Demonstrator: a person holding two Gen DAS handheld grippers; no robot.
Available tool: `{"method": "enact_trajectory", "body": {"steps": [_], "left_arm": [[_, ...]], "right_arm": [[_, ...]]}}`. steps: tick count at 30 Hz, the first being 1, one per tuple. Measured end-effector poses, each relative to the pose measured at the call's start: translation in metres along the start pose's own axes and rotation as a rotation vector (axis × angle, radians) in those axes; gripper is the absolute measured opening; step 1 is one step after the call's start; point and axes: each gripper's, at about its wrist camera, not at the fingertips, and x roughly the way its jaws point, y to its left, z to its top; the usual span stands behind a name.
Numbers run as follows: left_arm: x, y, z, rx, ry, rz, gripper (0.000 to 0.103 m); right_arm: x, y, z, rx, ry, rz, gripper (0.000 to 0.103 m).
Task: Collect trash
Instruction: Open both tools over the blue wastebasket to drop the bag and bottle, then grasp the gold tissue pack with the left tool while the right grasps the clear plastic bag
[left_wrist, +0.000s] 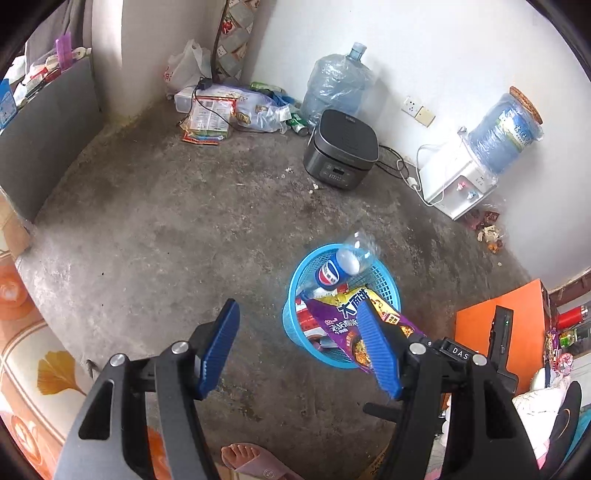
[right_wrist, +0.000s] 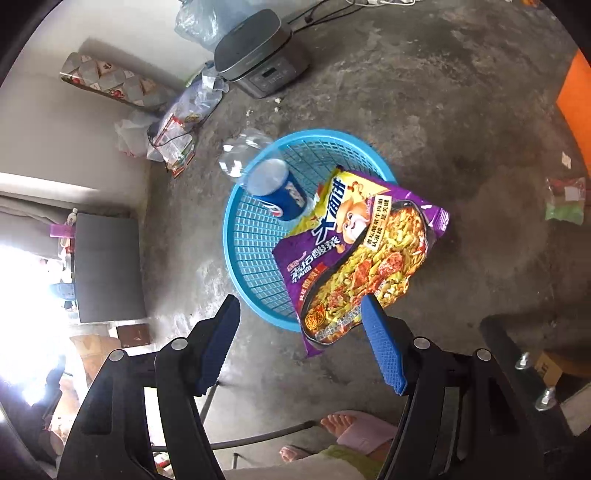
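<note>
- The right gripper (right_wrist: 301, 341) points steeply down at a grey concrete floor (right_wrist: 461, 110), its blue-padded jaws standing wide apart with nothing pressed between them.
- A blue mesh basket (right_wrist: 251, 243) sits on the floor just ahead of the fingertips.
- A purple noodle packet (right_wrist: 354, 254) lies tilted across the basket's near rim, its lower end hanging outside, close beside the right-hand pad.
- A clear plastic bottle (right_wrist: 266, 184) with a blue cola label leans over the far rim, slightly blurred.
- A dark rice cooker (right_wrist: 258, 55) stands further back near plastic bags.
- Toes in a pink slipper (right_wrist: 354, 430) show at the bottom edge.
</note>
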Motion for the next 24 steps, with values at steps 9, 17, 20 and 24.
{"method": "enact_trajectory", "body": {"steps": [9,17,20,24], "left_arm": [[-0.085,0.018,-0.034,0.014,-0.154,0.009,0.075],[-0.190,0.070,-0.097,-0.049,-0.323,0.053,0.082],[-0.245,0.108,-0.131,-0.128,-0.396,0.112,0.082],[-0.323,0.160,-0.185,-0.267,-0.515,0.243,0.082]], "right_arm": [[-0.043,0.017,-0.023,-0.091,-0.097,0.000,0.065],[-0.097,0.077,-0.067,-0.340,-0.220,0.062,0.065],[-0.114,0.109,-0.090,-0.463,-0.220,0.156,0.065],[-0.119,0.154,-0.125,-0.622,-0.155,0.301,0.065]]}}
